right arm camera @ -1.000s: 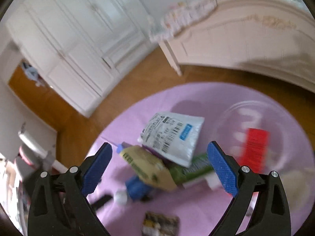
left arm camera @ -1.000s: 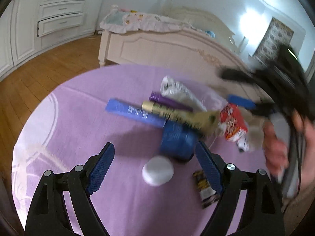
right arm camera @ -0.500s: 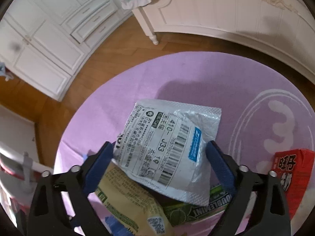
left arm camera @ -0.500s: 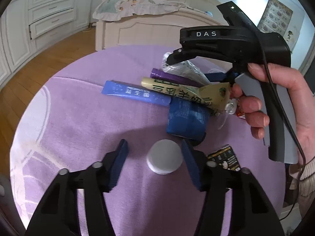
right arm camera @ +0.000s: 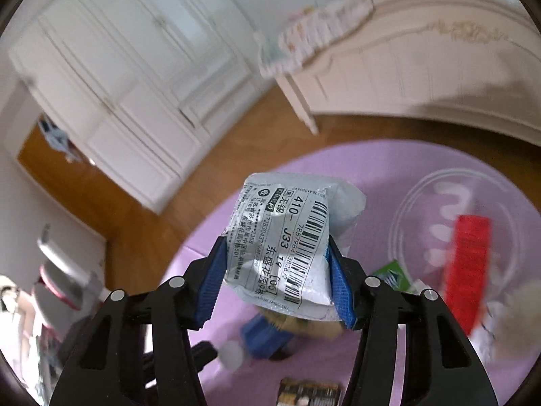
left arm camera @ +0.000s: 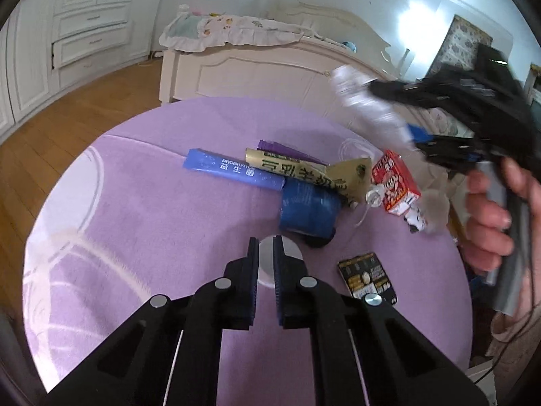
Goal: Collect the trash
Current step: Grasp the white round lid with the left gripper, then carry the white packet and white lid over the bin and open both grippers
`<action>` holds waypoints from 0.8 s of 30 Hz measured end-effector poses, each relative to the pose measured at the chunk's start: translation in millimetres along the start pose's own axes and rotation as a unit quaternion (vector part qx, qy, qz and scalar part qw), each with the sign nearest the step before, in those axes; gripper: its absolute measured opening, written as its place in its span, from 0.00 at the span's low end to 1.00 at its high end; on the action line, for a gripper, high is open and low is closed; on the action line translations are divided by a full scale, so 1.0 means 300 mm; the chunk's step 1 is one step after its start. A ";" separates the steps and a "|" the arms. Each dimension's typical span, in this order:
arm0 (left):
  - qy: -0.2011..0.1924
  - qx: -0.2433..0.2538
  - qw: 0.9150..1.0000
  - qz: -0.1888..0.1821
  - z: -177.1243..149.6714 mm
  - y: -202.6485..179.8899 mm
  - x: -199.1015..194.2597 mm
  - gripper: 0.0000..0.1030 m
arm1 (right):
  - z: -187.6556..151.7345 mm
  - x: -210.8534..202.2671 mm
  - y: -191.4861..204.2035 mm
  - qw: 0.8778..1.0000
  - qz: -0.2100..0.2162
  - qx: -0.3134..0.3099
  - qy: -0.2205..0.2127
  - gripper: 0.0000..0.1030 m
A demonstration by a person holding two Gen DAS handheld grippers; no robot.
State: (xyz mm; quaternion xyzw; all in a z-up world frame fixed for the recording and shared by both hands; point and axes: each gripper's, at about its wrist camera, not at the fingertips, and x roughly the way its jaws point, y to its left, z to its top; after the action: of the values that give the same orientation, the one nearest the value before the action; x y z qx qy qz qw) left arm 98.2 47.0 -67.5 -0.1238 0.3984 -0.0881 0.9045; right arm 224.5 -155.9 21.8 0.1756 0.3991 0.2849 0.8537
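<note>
Trash lies in a pile on a round purple surface (left arm camera: 152,237). My left gripper (left arm camera: 266,253) is low over it, its jaws closing to a narrow gap on the edge of a white round cap (left arm camera: 290,257); white shows between the pads. My right gripper (right arm camera: 275,240) has its jaws closing on a grey parcel bag (right arm camera: 287,237) with a barcode label, both blue pads pressing its sides, and the bag hangs above the pile. The left wrist view shows that bag (left arm camera: 365,101) blurred at the upper right, in the right gripper (left arm camera: 416,135), held by a hand (left arm camera: 490,223).
On the surface lie a blue probiotics sachet (left arm camera: 233,169), a beige packet (left arm camera: 297,172), a blue crumpled cup (left arm camera: 309,206), a red carton (left arm camera: 395,182) and a black packet (left arm camera: 367,279). A cream bed frame (left arm camera: 253,71) stands behind, white cabinets (right arm camera: 135,84) beyond the wooden floor.
The left jaws went from wide to nearly together around the white cap. The right jaws narrowed onto the parcel bag and lifted it off the pile.
</note>
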 end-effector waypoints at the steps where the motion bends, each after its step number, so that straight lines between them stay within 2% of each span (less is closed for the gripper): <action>1: 0.003 0.003 1.000 0.002 -0.004 -0.006 0.000 0.10 | -0.008 -0.039 -0.007 1.000 0.004 0.002 -0.010 0.54; 3: 0.012 0.015 1.000 0.017 -0.015 -0.027 0.004 0.14 | -0.040 -0.143 -0.024 0.999 0.008 0.004 -0.038 0.54; 4: 0.016 0.026 0.999 0.029 -0.018 -0.042 0.012 0.22 | -0.057 -0.192 -0.039 0.999 0.008 0.004 -0.048 0.54; 5: 0.021 0.033 0.999 0.038 -0.011 -0.055 0.025 0.46 | -0.070 -0.237 -0.051 0.998 0.007 0.003 -0.057 0.54; 7: 0.022 0.038 0.998 0.054 -0.017 -0.075 0.026 0.75 | -0.115 -0.317 -0.072 0.997 0.001 0.000 -0.071 0.54; 10: 0.027 0.042 0.997 0.059 -0.013 -0.083 0.045 0.73 | -0.185 -0.394 -0.112 0.997 -0.014 -0.002 -0.078 0.54; 11: 0.037 0.041 0.997 0.057 -0.015 -0.079 0.053 0.59 | -0.209 -0.418 -0.133 0.997 -0.020 0.001 -0.079 0.54; 13: 0.050 0.041 0.996 0.062 -0.015 -0.074 0.071 0.40 | -0.263 -0.455 -0.165 0.997 -0.027 0.007 -0.079 0.54; 14: 0.053 0.046 0.995 0.067 -0.013 -0.074 0.074 0.35 | -0.287 -0.472 -0.188 0.996 -0.029 0.014 -0.079 0.54; 18: 0.045 0.052 0.994 0.080 -0.021 -0.088 0.060 0.34 | -0.348 -0.529 -0.263 0.995 -0.034 0.036 -0.087 0.54; 22: 0.012 0.064 0.996 0.058 -0.022 -0.176 -0.018 0.34 | -0.373 -0.583 -0.318 0.993 -0.032 0.050 -0.104 0.54; 24: -0.005 0.081 0.996 0.042 -0.015 -0.262 -0.058 0.34 | -0.383 -0.619 -0.345 0.991 -0.034 0.055 -0.114 0.54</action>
State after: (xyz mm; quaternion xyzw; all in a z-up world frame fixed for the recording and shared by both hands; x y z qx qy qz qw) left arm 78.5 -24.1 -35.1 -0.0339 0.3901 -0.0813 0.9165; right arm 74.1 -344.4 3.9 0.2401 0.3201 0.2110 0.8918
